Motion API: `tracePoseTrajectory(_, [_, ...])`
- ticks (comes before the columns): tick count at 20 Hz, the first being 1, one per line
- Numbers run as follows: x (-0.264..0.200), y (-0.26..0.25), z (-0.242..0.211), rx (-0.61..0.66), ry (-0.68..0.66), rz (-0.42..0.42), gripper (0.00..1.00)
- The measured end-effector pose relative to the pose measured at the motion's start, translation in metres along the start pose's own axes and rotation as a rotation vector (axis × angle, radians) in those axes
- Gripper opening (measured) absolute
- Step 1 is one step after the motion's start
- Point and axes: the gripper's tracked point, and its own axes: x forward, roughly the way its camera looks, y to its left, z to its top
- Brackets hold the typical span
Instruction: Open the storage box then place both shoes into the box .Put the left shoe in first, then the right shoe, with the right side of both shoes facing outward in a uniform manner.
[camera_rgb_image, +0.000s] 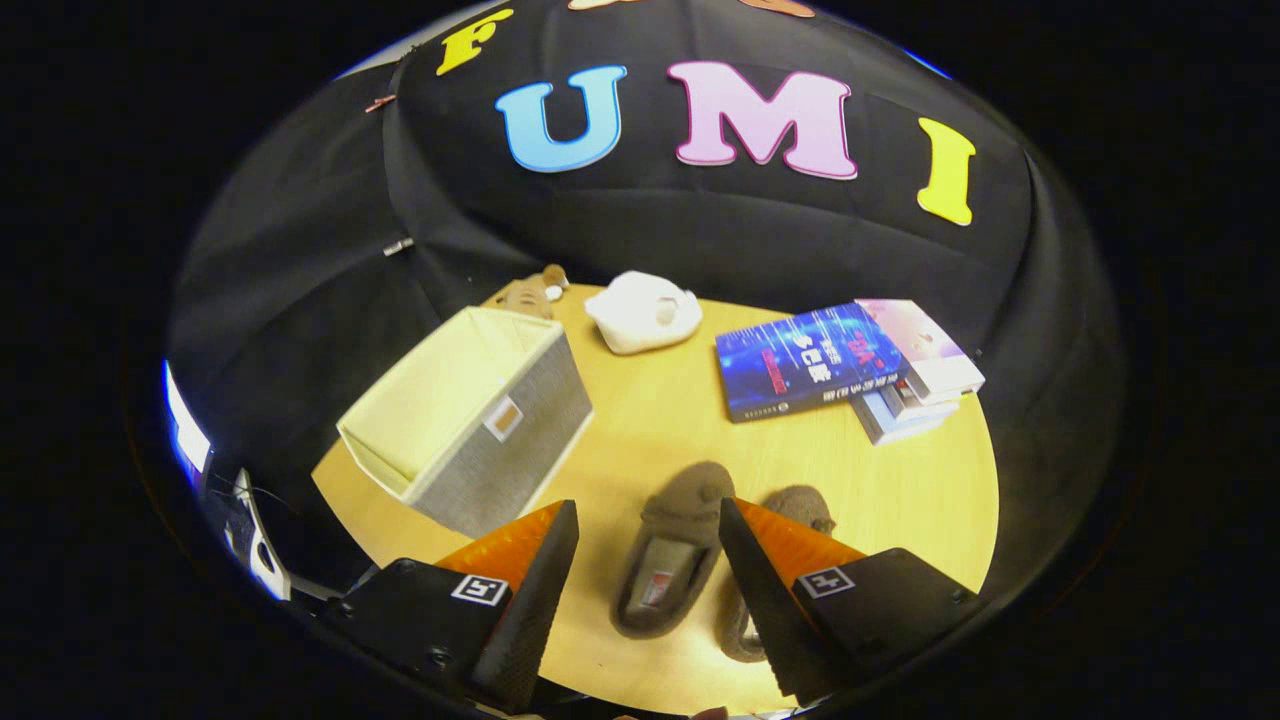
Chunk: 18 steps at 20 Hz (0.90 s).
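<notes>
Two brown slippers lie side by side on the wooden table (650, 420). The left slipper (668, 550) shows between my fingers, below them, toe pointing away. The right slipper (790, 510) is partly hidden behind my right finger (760, 580). My gripper (648, 525) hovers above them, open, with nothing between the fingers. The storage box (470, 415), beige inside with grey fabric walls, stands ahead to the left with its top open and nothing visible inside.
A white plush object (643, 312) and a small brown toy (530, 292) lie at the table's far side. A stack of books (850, 365) lies ahead to the right. Bare tabletop lies between the box and the slippers.
</notes>
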Motion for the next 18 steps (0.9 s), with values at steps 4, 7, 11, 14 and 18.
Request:
tracePoseTrajectory(4, [0.021, -0.019, -0.053, 0.01, 0.087, -0.07, 0.89])
tracePoseTrajectory(7, [0.041, -0.032, -0.082, 0.031, 0.143, -0.096, 0.88])
tracePoseTrajectory(11, [0.062, -0.037, -0.093, 0.042, 0.168, -0.101, 0.83])
tracePoseTrajectory(14, [0.084, -0.041, -0.098, 0.051, 0.19, -0.125, 0.75])
tracePoseTrajectory(18, [0.107, -0.043, -0.093, 0.072, 0.174, -0.157, 0.62])
